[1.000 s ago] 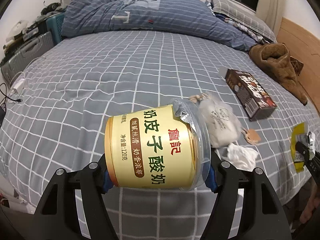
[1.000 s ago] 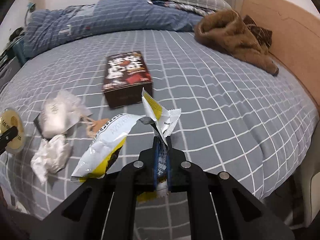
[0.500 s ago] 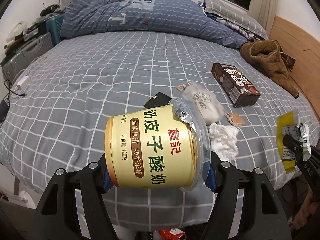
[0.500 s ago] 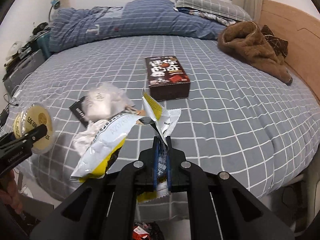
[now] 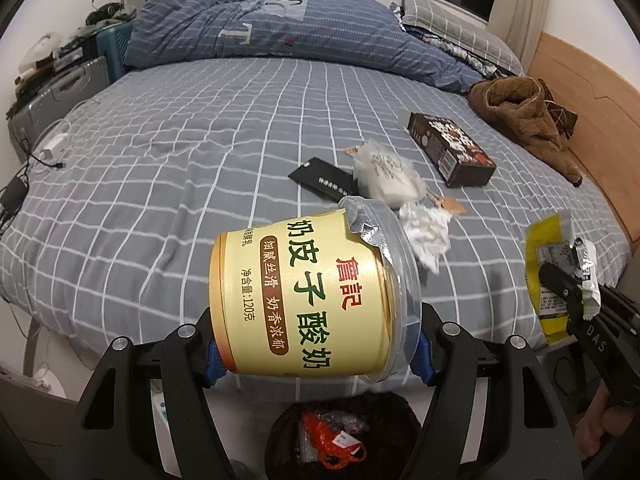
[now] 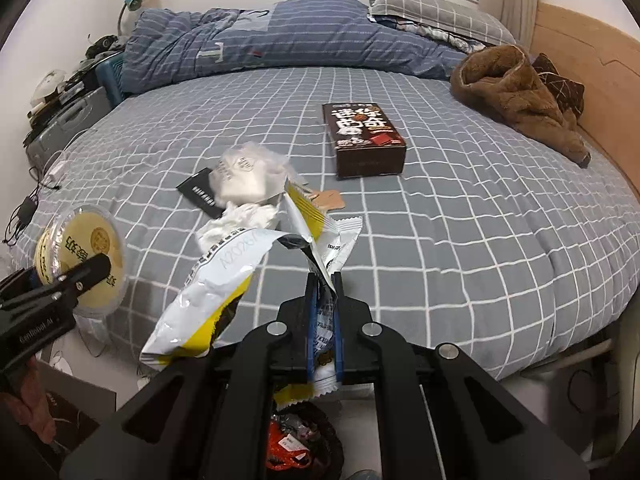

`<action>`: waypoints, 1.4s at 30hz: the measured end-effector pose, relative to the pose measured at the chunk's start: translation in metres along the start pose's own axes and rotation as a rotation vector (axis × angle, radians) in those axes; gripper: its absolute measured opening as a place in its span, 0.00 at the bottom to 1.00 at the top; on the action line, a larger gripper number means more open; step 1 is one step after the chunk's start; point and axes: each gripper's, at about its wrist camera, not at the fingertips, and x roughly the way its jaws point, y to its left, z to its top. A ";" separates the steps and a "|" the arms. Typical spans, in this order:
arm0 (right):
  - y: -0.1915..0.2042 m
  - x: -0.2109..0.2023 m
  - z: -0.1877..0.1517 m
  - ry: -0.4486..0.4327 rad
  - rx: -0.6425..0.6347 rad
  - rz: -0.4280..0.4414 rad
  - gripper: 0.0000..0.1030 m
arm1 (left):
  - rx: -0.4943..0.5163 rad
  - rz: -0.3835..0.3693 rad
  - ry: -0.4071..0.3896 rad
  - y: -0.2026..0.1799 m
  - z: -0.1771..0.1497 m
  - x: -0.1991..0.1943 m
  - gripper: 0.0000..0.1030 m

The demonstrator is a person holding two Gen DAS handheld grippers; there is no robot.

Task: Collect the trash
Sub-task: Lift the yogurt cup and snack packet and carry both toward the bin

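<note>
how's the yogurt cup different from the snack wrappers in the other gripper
The yogurt cup is a rigid yellow tub lying sideways, spanning the wide-set jaws of the left hand-held gripper. The snack wrappers are thin, crumpled white-and-yellow foil, pinched in the almost fully closed right hand-held gripper. The cup keeps its shape; the wrappers flop to one side. Both are gripped and held off the bed, with the trash bin below.

Below the left gripper (image 5: 316, 356), trash bin (image 5: 344, 436) cut off by the picture's bottom edge, contents partly hidden by the yogurt cup (image 5: 308, 296). Between the right gripper (image 6: 323, 320) pads, snack wrapper (image 6: 224, 280) middle hidden. Small print on the black card (image 5: 324, 180) unreadable.
</note>
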 end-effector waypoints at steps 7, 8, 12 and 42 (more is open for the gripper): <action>0.015 -0.012 -0.021 0.018 -0.008 0.018 0.06 | 0.001 0.000 0.017 0.001 -0.023 -0.012 0.65; 0.017 -0.013 -0.025 0.021 -0.009 0.021 0.06 | 0.003 0.002 0.020 0.001 -0.027 -0.014 0.65; 0.025 -0.019 -0.038 0.033 -0.019 0.031 0.06 | 0.007 0.000 0.033 0.000 -0.041 -0.020 0.65; 0.061 -0.041 -0.123 0.160 -0.048 0.064 0.06 | -0.050 0.011 0.180 0.017 -0.138 -0.047 0.65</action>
